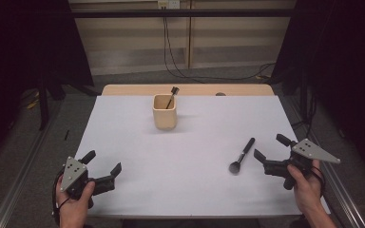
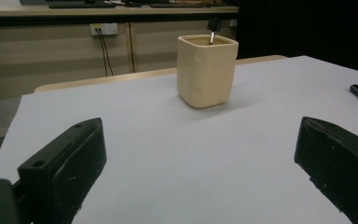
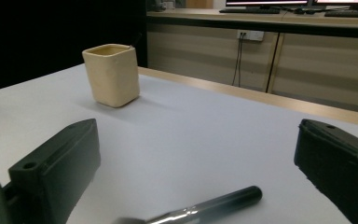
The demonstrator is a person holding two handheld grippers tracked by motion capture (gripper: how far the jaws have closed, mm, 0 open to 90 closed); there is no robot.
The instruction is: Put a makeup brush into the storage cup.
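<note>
Right gripper: the right gripper (image 1: 272, 153) sits nearest, low at the near right edge of the table, jaws spread wide and holding nothing; in the right gripper view the brush handle lies between the two jaws, just ahead of them.
Left gripper: the left gripper (image 1: 103, 167) rests at the near left corner, jaws also wide apart and empty, pointed toward the cup (well apart from it).
Table: the table (image 1: 133, 156) is covered by a plain white sheet, with a strip of wood showing at the far edge.
Cup: a cream square cup (image 1: 164, 111) stands upright toward the far middle, with another brush (image 1: 172, 96) already leaning inside it, dark tip up.
Brush: the loose brush (image 1: 242, 155) lies flat on the sheet, bristles toward the near side, black handle angled away, just left of the right gripper.
Step in hand: likely the approach to pick up the loose brush, not yet gripped.
Next move: it probably calls for lowering the right jaws around the thin handle and closing on it, then carrying it to the cup.
In the way: nothing lies between brush and cup; the brush already in the cup narrows the opening (a judgement only).
</note>
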